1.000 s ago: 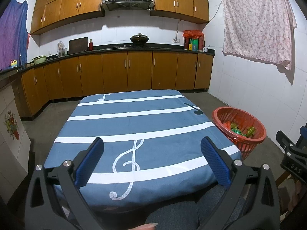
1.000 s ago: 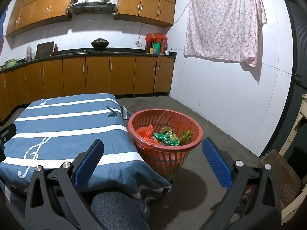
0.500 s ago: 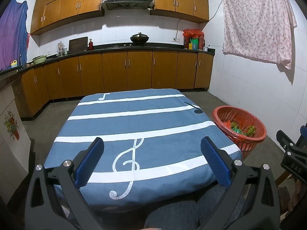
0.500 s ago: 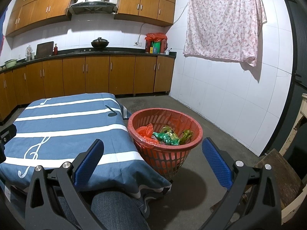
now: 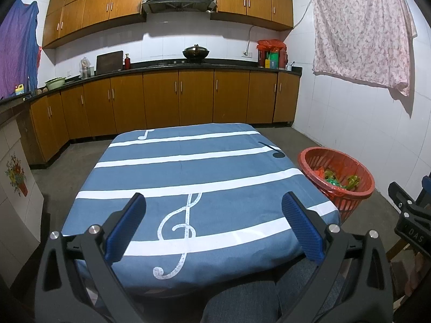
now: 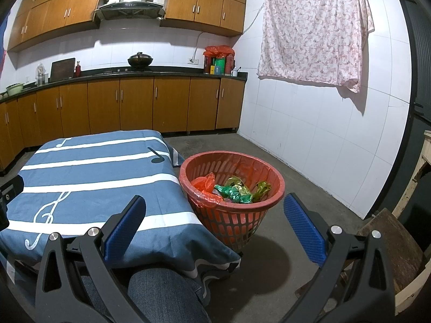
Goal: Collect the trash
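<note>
A red plastic basket (image 6: 242, 215) stands on the floor just right of the table and holds crumpled green, gold and orange wrappers (image 6: 234, 189). It also shows in the left wrist view (image 5: 358, 192). My left gripper (image 5: 214, 223) is open and empty above the near part of the table's blue cloth with white stripes and music notes (image 5: 188, 172). My right gripper (image 6: 215, 222) is open and empty, low in front of the basket. No loose trash shows on the cloth.
Wooden kitchen cabinets (image 5: 167, 99) and a dark counter run along the back wall. A pink cloth (image 6: 315, 32) hangs on the right tiled wall. A worn wooden stool (image 6: 390, 245) stands at the near right. My jeans-clad knee (image 6: 161, 293) is below the grippers.
</note>
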Demonstrator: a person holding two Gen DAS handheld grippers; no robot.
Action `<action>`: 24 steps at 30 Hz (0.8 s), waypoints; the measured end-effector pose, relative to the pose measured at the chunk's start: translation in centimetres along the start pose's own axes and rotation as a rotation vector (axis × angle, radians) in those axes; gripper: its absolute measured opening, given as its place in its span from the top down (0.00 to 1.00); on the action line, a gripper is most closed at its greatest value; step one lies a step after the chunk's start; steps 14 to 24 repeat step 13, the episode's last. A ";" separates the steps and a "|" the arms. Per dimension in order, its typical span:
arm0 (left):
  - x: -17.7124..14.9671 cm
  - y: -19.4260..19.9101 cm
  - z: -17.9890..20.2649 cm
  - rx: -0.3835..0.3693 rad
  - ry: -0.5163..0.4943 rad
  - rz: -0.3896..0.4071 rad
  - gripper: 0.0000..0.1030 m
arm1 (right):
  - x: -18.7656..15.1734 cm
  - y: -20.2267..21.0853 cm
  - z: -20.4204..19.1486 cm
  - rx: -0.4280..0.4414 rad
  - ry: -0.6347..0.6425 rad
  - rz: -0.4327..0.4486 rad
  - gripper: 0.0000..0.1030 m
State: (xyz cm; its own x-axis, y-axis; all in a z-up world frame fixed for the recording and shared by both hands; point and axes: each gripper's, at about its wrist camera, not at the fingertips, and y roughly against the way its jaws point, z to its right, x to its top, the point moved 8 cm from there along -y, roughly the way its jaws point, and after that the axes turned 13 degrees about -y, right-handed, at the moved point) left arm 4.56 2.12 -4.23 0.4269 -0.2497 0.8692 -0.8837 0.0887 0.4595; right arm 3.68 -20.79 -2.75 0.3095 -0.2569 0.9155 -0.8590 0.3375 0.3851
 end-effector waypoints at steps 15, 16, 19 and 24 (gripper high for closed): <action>0.2 -0.1 0.1 0.002 -0.006 -0.003 0.04 | 0.1 0.0 0.2 0.001 -0.001 -0.002 0.02; 0.2 -0.1 0.1 0.002 -0.006 -0.003 0.04 | 0.1 0.0 0.2 0.001 -0.001 -0.002 0.02; 0.2 -0.1 0.1 0.002 -0.006 -0.003 0.04 | 0.1 0.0 0.2 0.001 -0.001 -0.002 0.02; 0.2 -0.1 0.1 0.002 -0.006 -0.003 0.04 | 0.1 0.0 0.2 0.001 -0.001 -0.002 0.02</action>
